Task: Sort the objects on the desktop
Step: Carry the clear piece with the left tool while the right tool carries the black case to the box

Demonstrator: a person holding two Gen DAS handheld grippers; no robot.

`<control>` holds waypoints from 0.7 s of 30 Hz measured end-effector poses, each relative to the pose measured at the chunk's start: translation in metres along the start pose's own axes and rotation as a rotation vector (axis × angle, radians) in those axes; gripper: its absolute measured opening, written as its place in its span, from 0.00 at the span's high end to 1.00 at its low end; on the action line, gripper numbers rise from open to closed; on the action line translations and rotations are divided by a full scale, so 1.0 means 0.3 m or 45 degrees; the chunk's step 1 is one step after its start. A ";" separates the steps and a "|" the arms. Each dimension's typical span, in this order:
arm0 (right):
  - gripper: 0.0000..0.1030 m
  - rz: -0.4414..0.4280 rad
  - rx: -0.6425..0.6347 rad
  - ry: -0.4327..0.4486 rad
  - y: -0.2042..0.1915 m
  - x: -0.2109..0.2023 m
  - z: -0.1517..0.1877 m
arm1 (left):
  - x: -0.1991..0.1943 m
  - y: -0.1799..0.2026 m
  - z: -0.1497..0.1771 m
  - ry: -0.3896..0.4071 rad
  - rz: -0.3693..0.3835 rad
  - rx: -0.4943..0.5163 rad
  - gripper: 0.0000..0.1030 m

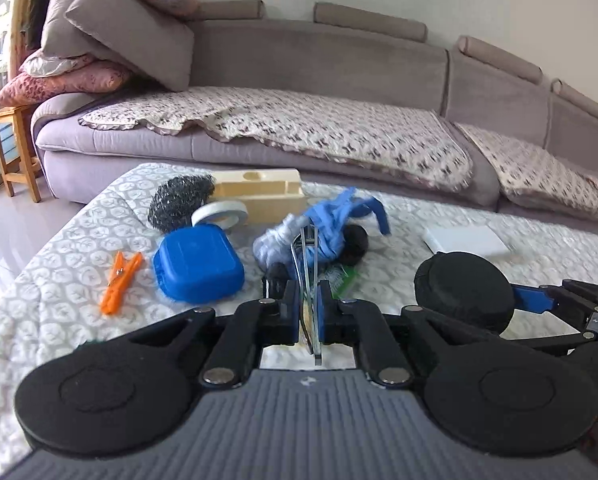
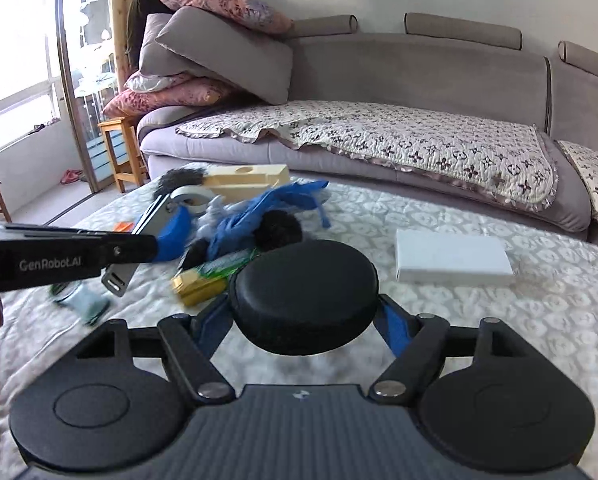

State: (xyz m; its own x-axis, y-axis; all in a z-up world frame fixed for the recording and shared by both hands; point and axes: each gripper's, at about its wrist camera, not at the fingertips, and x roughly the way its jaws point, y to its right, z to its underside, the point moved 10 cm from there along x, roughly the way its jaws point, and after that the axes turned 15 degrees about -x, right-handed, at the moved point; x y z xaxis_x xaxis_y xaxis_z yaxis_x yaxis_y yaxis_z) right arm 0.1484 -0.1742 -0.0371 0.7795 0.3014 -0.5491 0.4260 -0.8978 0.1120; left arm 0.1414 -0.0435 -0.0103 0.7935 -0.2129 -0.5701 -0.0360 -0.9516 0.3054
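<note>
Seen edge-on in the left wrist view, a flat silver metal tool [image 1: 307, 280], like a large nail clipper, is pinched by my shut left gripper [image 1: 309, 300] above the cloth-covered table [image 1: 59, 320]. The right wrist view shows the same tool [image 2: 117, 278] sticking out of that gripper's blue fingers [image 2: 171, 232] at the left. My right gripper [image 2: 303, 320] is shut on a black round case [image 2: 303, 292], its blue fingers [image 2: 395, 324] on both sides. The case [image 1: 465, 292] also appears at the right of the left view.
The pile beyond holds a blue square box [image 1: 199, 266], orange clothespin [image 1: 121, 280], steel scourer [image 1: 179, 202], tape roll [image 1: 221, 214], cream holder [image 1: 259, 196], blue cloth bundle [image 1: 319, 220], green packet [image 2: 207, 276] and small glass jar [image 2: 83, 304]. A white box [image 2: 453, 256] lies right. A sofa [image 2: 379, 140] stands behind.
</note>
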 end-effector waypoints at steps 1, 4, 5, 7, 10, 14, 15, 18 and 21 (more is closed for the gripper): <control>0.27 -0.015 0.031 -0.005 -0.003 -0.023 0.010 | -0.012 0.004 0.007 -0.023 0.003 0.000 0.90; 0.27 -0.041 0.122 -0.039 -0.005 -0.110 0.035 | -0.058 0.039 0.032 -0.072 0.009 0.026 0.90; 0.27 -0.043 0.141 -0.052 -0.006 -0.140 0.042 | -0.076 0.058 0.043 -0.075 0.013 0.051 0.90; 0.27 -0.040 0.193 -0.100 0.006 -0.207 0.065 | -0.115 0.105 0.074 -0.077 0.024 0.105 0.90; 0.27 -0.005 0.205 -0.144 0.018 -0.308 0.090 | -0.184 0.166 0.115 -0.084 0.058 0.145 0.90; 0.27 0.079 0.181 -0.145 0.028 -0.482 0.093 | -0.298 0.259 0.125 -0.057 0.127 0.179 0.90; 0.26 0.106 0.167 -0.139 0.031 -0.531 0.089 | -0.329 0.289 0.125 -0.050 0.148 0.190 0.90; 0.26 0.196 0.149 -0.128 0.069 -0.660 0.097 | -0.416 0.397 0.119 -0.015 0.215 0.229 0.90; 0.26 0.278 0.155 -0.134 0.134 -0.763 0.122 | -0.485 0.519 0.129 0.004 0.288 0.266 0.90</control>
State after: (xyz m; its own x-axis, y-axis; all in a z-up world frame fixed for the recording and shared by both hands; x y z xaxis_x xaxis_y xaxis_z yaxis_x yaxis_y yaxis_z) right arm -0.0298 -0.2910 0.0627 0.7922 0.0671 -0.6065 0.1898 -0.9717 0.1404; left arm -0.0031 -0.1692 0.0906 0.7529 -0.4239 -0.5035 -0.3354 -0.9053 0.2607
